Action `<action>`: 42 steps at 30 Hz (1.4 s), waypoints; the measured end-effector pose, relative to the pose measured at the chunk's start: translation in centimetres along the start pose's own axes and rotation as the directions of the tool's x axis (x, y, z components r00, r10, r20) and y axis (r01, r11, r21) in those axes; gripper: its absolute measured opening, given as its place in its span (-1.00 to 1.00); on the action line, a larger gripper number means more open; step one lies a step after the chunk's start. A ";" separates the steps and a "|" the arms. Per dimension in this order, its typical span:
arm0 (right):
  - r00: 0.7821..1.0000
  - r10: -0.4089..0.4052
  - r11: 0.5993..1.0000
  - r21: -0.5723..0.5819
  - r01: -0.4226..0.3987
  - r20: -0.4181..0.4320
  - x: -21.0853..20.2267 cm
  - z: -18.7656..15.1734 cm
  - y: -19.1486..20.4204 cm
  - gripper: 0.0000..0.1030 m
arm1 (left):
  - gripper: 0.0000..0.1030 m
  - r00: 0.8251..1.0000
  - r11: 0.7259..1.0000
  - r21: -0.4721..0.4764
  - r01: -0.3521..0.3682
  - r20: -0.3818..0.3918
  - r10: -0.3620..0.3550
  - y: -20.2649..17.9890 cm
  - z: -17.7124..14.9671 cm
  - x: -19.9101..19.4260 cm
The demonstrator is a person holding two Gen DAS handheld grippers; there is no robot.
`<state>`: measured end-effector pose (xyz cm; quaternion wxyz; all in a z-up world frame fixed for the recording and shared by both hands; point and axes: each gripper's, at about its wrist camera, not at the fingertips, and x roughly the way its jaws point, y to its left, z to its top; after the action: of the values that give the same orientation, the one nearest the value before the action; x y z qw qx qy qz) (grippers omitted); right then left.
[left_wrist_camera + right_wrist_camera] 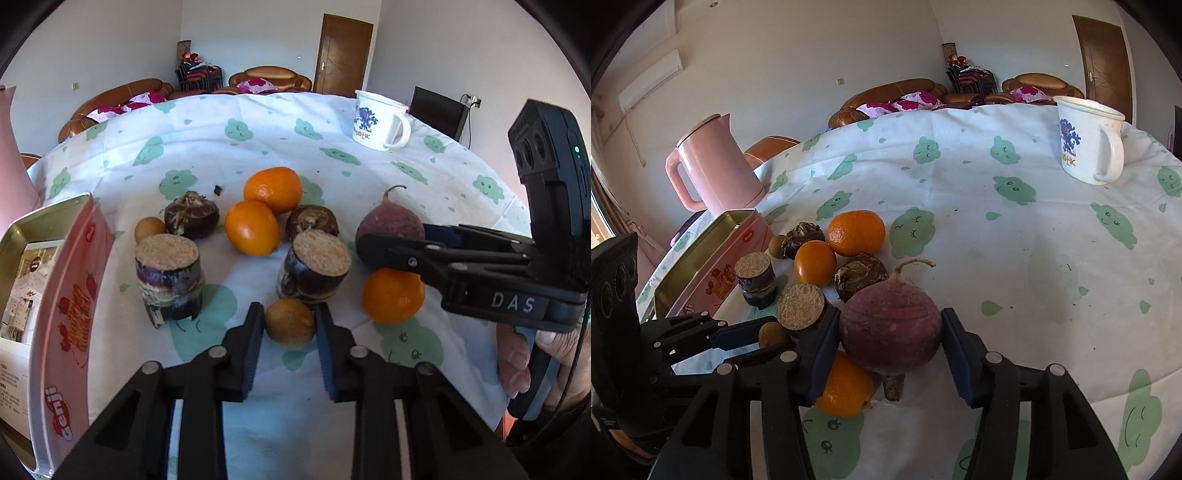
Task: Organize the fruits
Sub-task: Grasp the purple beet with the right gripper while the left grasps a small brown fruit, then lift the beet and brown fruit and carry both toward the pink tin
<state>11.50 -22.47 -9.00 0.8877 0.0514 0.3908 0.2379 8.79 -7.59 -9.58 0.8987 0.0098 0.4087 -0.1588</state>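
Note:
My left gripper (pixel 290 325) has its pads against both sides of a small brown longan (pixel 290 323) on the cloth. My right gripper (pixel 890 336) closes on a purple-red radish (pixel 891 326); it also shows in the left wrist view (pixel 391 254) with the radish (pixel 388 221). Three oranges (pixel 273 189) (pixel 252 228) (pixel 393 295), two sugarcane chunks (pixel 168 280) (pixel 314 269), two water chestnuts (pixel 192 214) (pixel 312 221) and another longan (pixel 149 229) lie around. An open pink tin (pixel 59 280) stands at the left.
A white enamel mug (pixel 380 120) stands at the far right of the table (pixel 258 129). A pink kettle (pixel 713 162) stands beyond the tin (pixel 701 266). Sofas and a door are behind.

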 end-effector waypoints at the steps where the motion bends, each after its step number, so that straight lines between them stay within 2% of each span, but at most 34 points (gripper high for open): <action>1: 1.000 0.004 1.000 0.004 -0.004 0.001 0.0 -0.1 -0.1 0.08 | -0.45 1.000 1.000 -0.001 0.006 0.001 -0.006 0.0 0.0 0.0; 7: 0.999 0.006 1.000 -0.005 -0.006 0.043 -0.9 -0.3 0.2 0.08 | -0.45 0.999 1.000 0.001 0.029 0.022 -0.029 0.0 -0.2 -0.5; 20: 0.985 0.042 0.999 -0.029 -0.037 0.168 -3.2 -0.6 0.5 0.08 | -0.45 0.991 1.000 0.027 -0.011 0.136 0.007 -0.3 -0.8 -2.3; 33: 0.965 0.073 0.996 -0.070 -0.057 0.253 -4.7 -1.1 0.9 0.08 | -0.45 0.966 0.999 0.012 -0.052 0.253 0.047 -0.1 -1.3 -4.3; 42: 0.953 0.089 0.994 -0.094 -0.064 0.291 -5.3 -1.4 1.2 0.08 | -0.45 0.949 0.997 0.012 -0.072 0.307 0.065 -0.3 -1.7 -5.1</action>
<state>6.95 -24.00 -6.08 0.9275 0.0642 0.2418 0.2778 4.32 -6.25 -6.91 0.9561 0.0099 0.2617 -0.1317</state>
